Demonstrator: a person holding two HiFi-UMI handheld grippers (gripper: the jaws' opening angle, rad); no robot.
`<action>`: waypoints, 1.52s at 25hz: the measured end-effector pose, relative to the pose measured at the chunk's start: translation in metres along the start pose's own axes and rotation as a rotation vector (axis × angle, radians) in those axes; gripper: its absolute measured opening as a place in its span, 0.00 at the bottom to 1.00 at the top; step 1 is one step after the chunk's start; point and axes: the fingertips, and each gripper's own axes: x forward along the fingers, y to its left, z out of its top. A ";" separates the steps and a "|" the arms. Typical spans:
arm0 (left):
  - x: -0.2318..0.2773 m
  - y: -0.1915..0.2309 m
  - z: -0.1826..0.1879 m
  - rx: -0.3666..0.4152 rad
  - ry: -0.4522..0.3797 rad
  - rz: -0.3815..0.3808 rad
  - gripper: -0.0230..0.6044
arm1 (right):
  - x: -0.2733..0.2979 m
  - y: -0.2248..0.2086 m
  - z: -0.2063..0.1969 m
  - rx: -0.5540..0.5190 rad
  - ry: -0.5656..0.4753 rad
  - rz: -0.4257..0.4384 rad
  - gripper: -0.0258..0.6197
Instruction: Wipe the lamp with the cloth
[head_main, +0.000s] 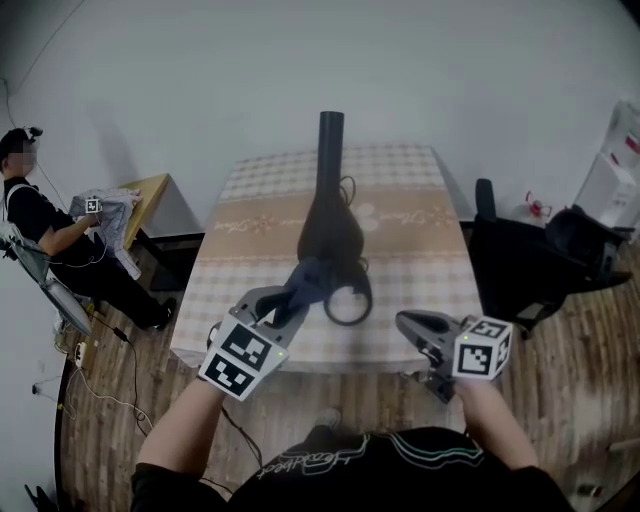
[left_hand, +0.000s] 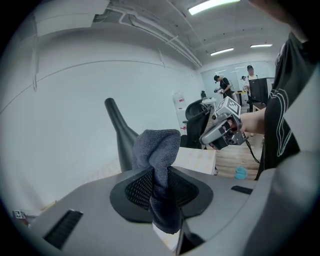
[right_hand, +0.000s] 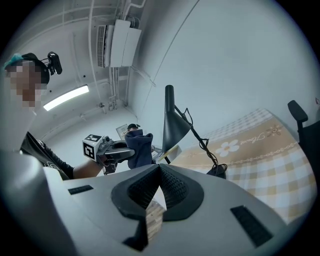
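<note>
Table (head_main: 420, 250): checked cover, wood floor (head_main: 100, 400) around; seen whole only in head view.
Left gripper (left_hand: 161, 186): jaws clamped on cloth (left_hand: 157, 147), which bunches above them.
Right gripper (right_hand: 159, 172): jaws together, nothing between; off table's near edge.
Lamp (head_main: 325, 220): black, mid-table; foreshortened from above, while right gripper view shows shade, arm, cord.
Unclear: whether cloth touches lamp.
Far left: seated person (head_main: 45, 225), head view only.
</note>
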 end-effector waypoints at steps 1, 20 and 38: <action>-0.003 0.005 0.002 0.003 -0.017 0.008 0.15 | 0.000 0.001 0.004 -0.006 -0.007 -0.007 0.06; 0.024 0.165 0.048 0.124 -0.311 -0.040 0.15 | 0.063 0.016 0.086 -0.077 -0.192 -0.244 0.06; 0.070 0.234 0.135 0.238 -0.609 -0.157 0.15 | 0.077 0.007 0.065 0.007 -0.273 -0.501 0.06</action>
